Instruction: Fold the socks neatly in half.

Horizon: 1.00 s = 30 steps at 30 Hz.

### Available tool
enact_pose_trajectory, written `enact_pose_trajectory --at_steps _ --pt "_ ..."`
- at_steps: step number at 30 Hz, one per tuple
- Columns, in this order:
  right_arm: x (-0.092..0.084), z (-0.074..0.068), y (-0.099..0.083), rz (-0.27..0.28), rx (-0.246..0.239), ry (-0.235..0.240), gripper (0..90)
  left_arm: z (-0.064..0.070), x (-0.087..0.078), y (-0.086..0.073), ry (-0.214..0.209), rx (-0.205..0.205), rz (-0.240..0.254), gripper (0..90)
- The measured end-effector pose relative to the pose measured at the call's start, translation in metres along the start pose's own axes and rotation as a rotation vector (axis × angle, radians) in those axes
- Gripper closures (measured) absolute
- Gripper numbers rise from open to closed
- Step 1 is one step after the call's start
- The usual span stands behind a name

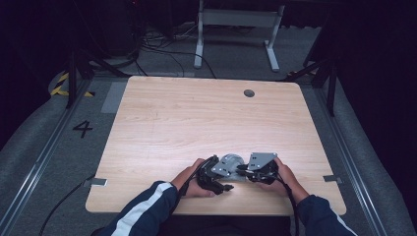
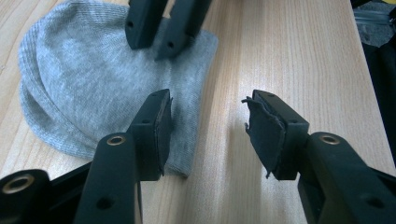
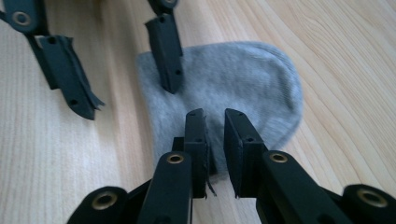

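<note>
Left gripper (image 2: pixel 208 126) jaws parted, straddling grey sock's (image 2: pixel 93 88) edge; right gripper (image 3: pixel 215 144) jaws nearly closed, empty, over sock; pale wood worktop (image 1: pixel 196 123); grey carpet (image 1: pixel 29 147), "4" marking (image 1: pixel 82 129); dark room.

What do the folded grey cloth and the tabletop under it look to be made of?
The folded grey cloth looks like a soft knitted fabric, perhaps cotton jersey: fine ribbing runs along its curved edge, the surface is matte, and it could be a sock or a cap. The tabletop shows pale wood grain with a smooth, faintly glossy finish; solid wood or laminate cannot be told apart.
</note>
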State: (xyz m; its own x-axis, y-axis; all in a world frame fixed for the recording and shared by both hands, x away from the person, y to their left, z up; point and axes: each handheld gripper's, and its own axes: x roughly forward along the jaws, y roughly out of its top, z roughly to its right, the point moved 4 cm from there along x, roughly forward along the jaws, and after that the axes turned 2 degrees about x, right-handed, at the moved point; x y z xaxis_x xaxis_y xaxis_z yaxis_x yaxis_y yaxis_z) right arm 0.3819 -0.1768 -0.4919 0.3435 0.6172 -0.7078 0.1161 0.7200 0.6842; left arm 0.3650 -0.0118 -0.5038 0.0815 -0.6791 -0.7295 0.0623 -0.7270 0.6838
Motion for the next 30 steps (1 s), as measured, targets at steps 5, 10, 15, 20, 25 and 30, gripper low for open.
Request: enact_pose_trajectory --at_steps 5,10,15,20,25,30 --pt "-0.001 0.003 -0.002 -0.006 0.012 -0.006 79.3 0.0 0.0 0.0 -0.001 -0.006 0.001 49.8" --pt "0.0 0.005 -0.001 -0.005 0.03 -0.034 73.2 0.0 0.001 0.003 0.007 -0.008 -0.004 49.8" --pt "-0.003 0.003 0.005 -0.006 0.018 -0.052 66.2 0.001 -0.004 0.006 0.021 0.005 -0.026 48.2" --pt "-0.009 0.002 0.01 0.016 0.015 -0.072 62.5 -0.002 -0.013 0.009 0.06 0.025 -0.018 46.7" --pt "-0.003 0.004 0.008 -0.011 0.022 -0.079 64.5 -0.013 -0.016 0.012 0.114 0.03 0.015 50.7" --pt "0.006 0.002 0.007 -0.036 0.019 -0.074 64.7 -0.02 -0.004 0.002 0.083 0.007 -0.021 48.6"
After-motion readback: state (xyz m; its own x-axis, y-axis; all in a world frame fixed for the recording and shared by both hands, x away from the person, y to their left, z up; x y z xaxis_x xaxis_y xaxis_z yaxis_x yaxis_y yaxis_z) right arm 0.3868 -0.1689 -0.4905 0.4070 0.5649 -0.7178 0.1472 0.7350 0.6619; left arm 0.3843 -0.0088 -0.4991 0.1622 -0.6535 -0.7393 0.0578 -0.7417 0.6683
